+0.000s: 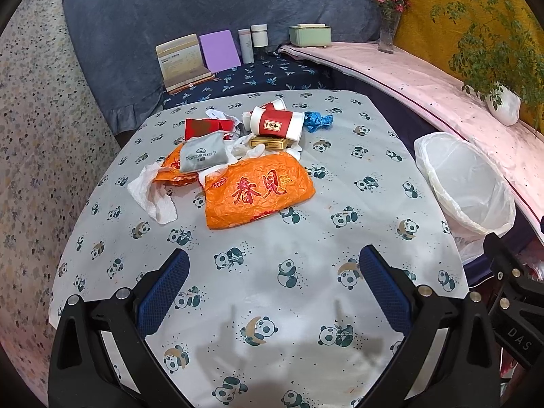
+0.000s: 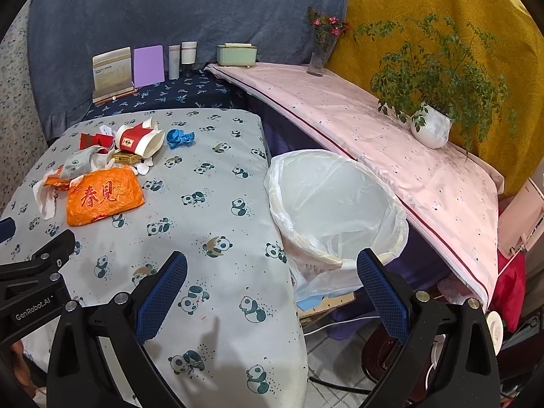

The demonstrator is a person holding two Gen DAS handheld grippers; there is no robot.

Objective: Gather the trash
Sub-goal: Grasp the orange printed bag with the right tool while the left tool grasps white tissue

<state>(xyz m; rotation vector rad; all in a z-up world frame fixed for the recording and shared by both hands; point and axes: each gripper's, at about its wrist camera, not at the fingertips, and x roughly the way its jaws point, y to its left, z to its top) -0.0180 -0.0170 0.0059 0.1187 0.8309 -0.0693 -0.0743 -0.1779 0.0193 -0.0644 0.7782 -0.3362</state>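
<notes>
Left gripper [image 1: 273, 267] spread wide, nothing between its blue mesh-textured pads [image 1: 166, 290], hovering over the panda-print cloth on the table [image 1: 306, 306]. Right gripper [image 2: 272, 270] also wide and empty, black frame, same blue pads [image 2: 382, 294], sitting over the table's right edge with the bin just ahead.

Trash pile sits at the far-middle of the table, well apart from both grippers. Nearest piece is a crinkled orange wrapper [image 1: 256, 193] with red characters, flat and creased. Left of it a crumpled white tissue [image 1: 151, 193], soft and folded. Behind the wrapper a small grey pouch [image 1: 202, 156] lies on a second orange scrap. Further back a red-and-white paper cup [image 1: 277, 125] on its side, cylinder shape, another cup behind it; a flat gold box [image 1: 268, 142] just beneath the cup. Red card packet [image 1: 204, 127] at the left rear of the pile. Scrunched blue plastic [image 1: 318, 120] touches the cup's right side.

Bin [image 2: 336, 204] stands off the table's right edge, round, lined with a thin translucent white bag, looks empty inside.

Background: pink-cloth shelf [image 2: 391, 156] with a white ribbed pot [image 2: 430, 129] of leafy greens, glass vase [image 2: 318, 56] with pink flowers, mint box [image 2: 236, 54]. Purple board [image 2: 149, 64], cream card stand [image 2: 112, 69] and two white bottles [image 2: 182, 57] on the dark blue patterned surface behind the table
</notes>
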